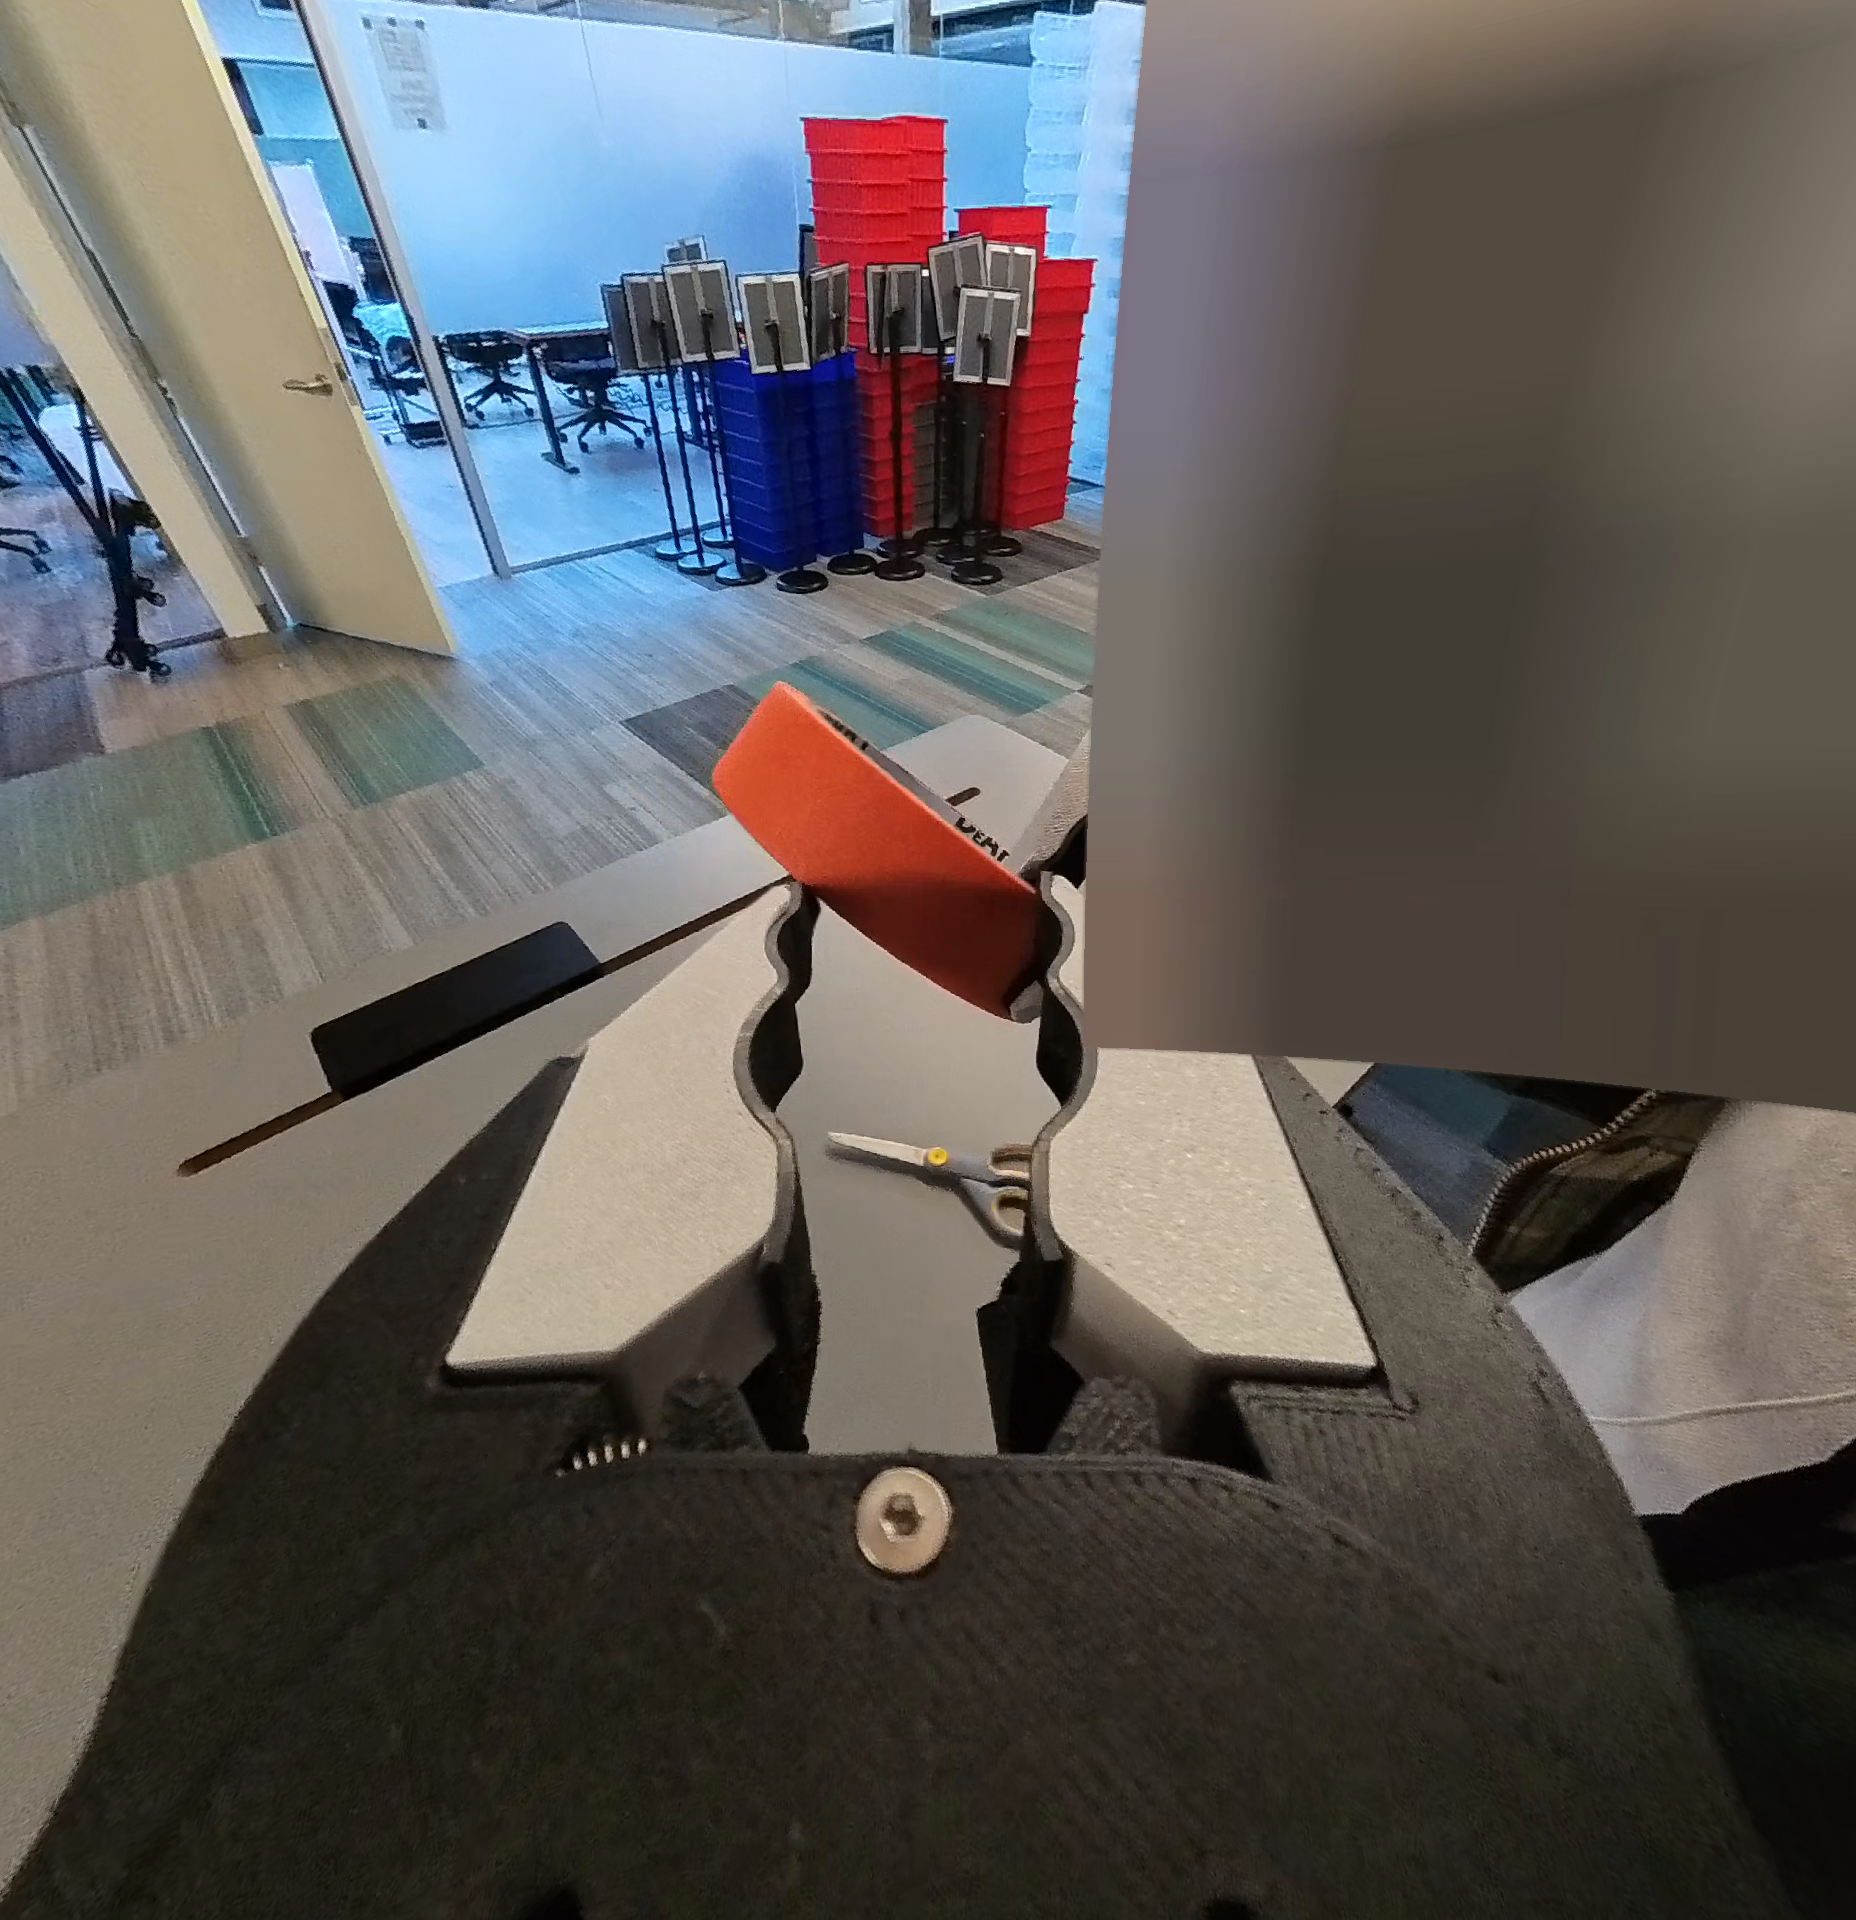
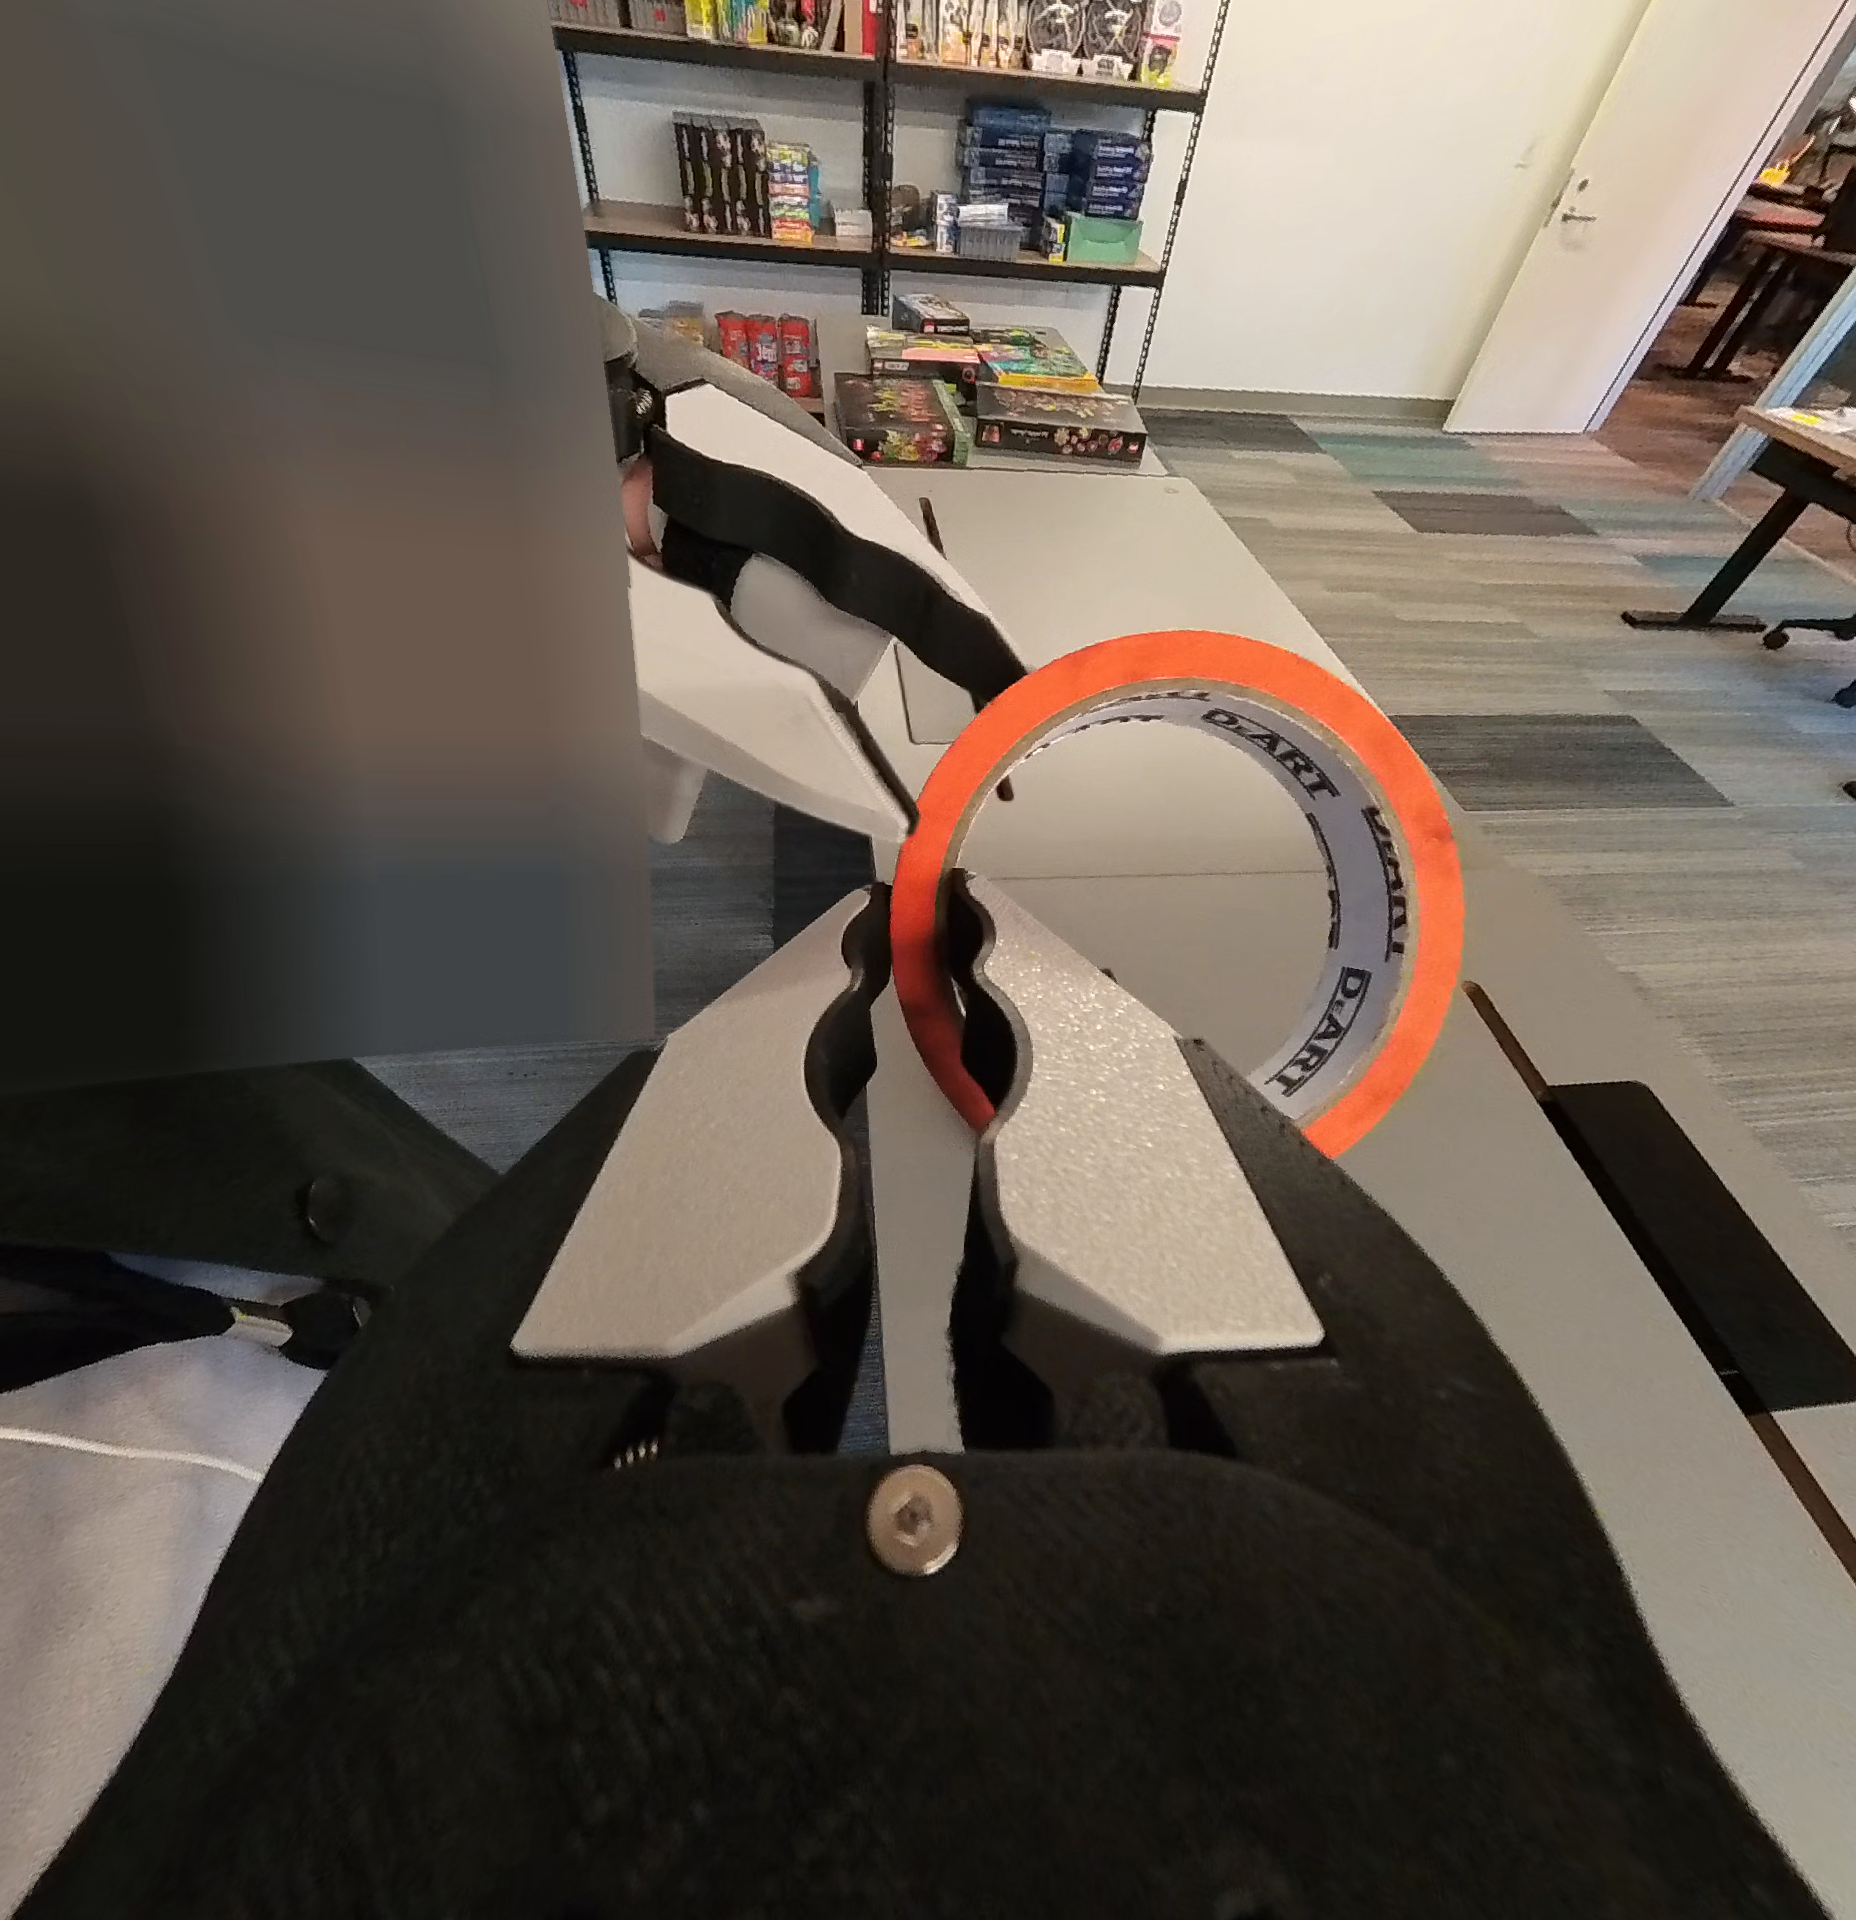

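While the left wrist view looks along its own fingers, the left gripper [image 1: 919, 894] stands with its jaws parted and the orange tape roll [image 1: 872, 852] tilted in the air across the gap at their tips. The roll's lower corner meets the right-hand finger. Whether the tips press on it or only flank it cannot be told. Below lie scissors [image 1: 955, 1169] on the grey table [image 1: 124, 1299], their handles partly hidden behind a finger. If the tips are merely alongside, any sideways push would likely twist the roll in the other gripper's hold. The upper right of this view is covered, so the other gripper is all but unseen here.

Right wrist view: the right gripper [image 2: 919, 904] is clamped on the roll's wall, one finger outside the ring and one inside, well above the table. The bite is narrow and near the fingertips, so the roll could pivot or slide out, the more so if the other gripper, whose tip reaches the outer rim, tugs at it. The roll's lower edge is cut off by the gripper body. No loose tape end can be made out.
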